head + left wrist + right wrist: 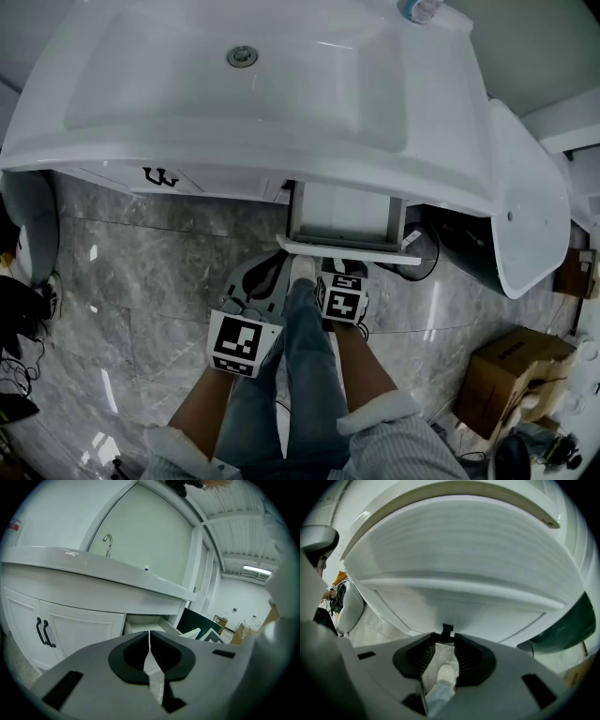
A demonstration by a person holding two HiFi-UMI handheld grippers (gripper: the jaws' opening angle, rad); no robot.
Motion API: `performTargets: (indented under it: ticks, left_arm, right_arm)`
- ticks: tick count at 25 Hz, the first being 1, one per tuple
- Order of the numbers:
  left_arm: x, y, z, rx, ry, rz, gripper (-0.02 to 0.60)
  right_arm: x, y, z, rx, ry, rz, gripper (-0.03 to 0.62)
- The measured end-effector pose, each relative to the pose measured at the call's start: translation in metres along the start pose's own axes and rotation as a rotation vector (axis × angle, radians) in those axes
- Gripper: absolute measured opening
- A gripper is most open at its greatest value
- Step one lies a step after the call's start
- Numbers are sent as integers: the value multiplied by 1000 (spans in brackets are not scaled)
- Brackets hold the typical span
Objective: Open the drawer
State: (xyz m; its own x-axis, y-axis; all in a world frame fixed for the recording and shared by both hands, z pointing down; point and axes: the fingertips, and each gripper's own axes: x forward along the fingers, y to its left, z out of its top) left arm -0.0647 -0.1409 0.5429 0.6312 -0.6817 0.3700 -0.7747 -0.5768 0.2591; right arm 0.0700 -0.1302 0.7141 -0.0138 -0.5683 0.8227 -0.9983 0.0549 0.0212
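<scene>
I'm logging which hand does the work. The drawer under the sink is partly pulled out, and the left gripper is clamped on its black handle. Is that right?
No: the right gripper is the one clamped on the black handle, as the right gripper view shows. The left gripper is shut on nothing, clear of the drawer. The drawer is partly pulled out.

Grey marble floor (141, 281) under a white washbasin (187, 94), cardboard box (511, 375) nearby.
</scene>
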Motion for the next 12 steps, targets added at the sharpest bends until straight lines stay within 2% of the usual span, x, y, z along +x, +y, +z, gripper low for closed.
performTargets:
  ticks: [12]
  left_arm:
    - [-3, -8, -6, 9, 11, -4, 23]
  right_arm:
    - [-4, 4, -16, 2, 11, 4, 132]
